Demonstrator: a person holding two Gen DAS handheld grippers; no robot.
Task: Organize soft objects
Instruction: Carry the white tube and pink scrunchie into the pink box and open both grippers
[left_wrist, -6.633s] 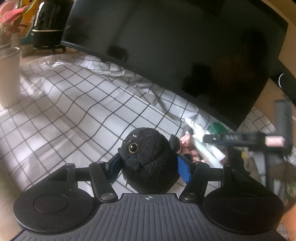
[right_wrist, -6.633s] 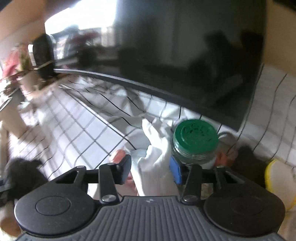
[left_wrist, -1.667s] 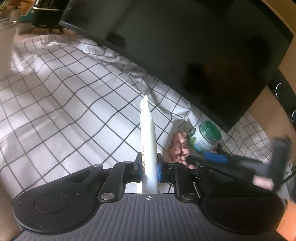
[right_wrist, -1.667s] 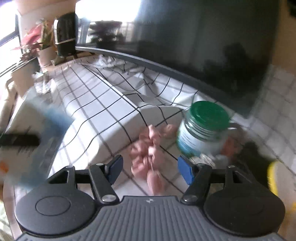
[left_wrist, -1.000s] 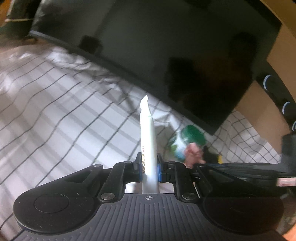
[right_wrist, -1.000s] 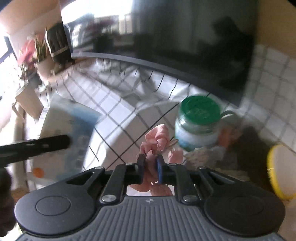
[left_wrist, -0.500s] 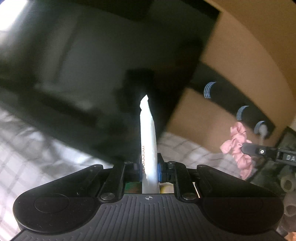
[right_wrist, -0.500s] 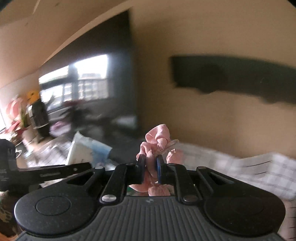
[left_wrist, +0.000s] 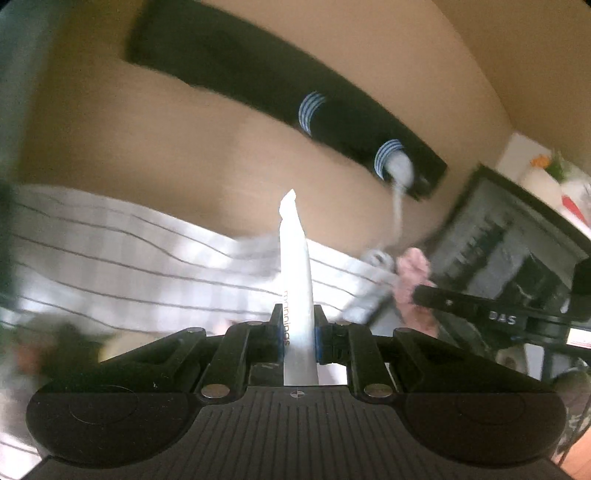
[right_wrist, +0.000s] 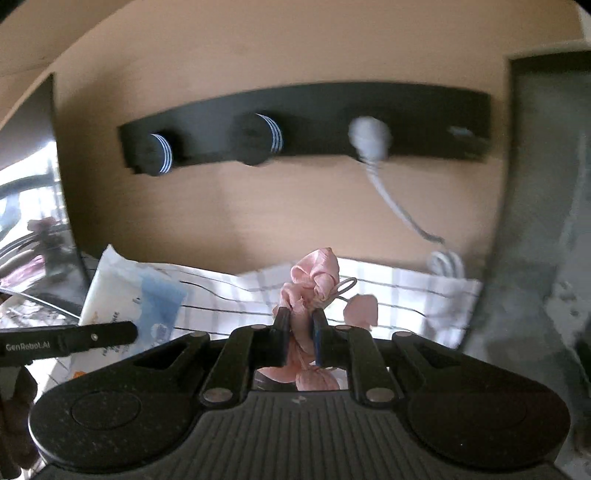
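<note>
My left gripper (left_wrist: 298, 332) is shut on a flat white soft pack (left_wrist: 295, 280) with small printed letters, seen edge-on and standing up between the jaws. The same pack shows in the right wrist view (right_wrist: 125, 302) as a white and blue packet. My right gripper (right_wrist: 298, 332) is shut on a pink fabric scrunchie (right_wrist: 314, 284), held in the air. The scrunchie also shows in the left wrist view (left_wrist: 412, 280), to the right of the pack. Both grippers are lifted above the checked cloth (right_wrist: 406, 299).
A black wall rail (right_wrist: 306, 125) with striped round pegs hangs on the beige wall ahead. A white cord (right_wrist: 391, 195) hangs from one peg down to the cloth. A dark screen (left_wrist: 517, 251) stands at the right in the left wrist view.
Both grippers have swung right, away from the big dark monitor, and now face the wall rail. The pack and scrunchie stay gripped.
</note>
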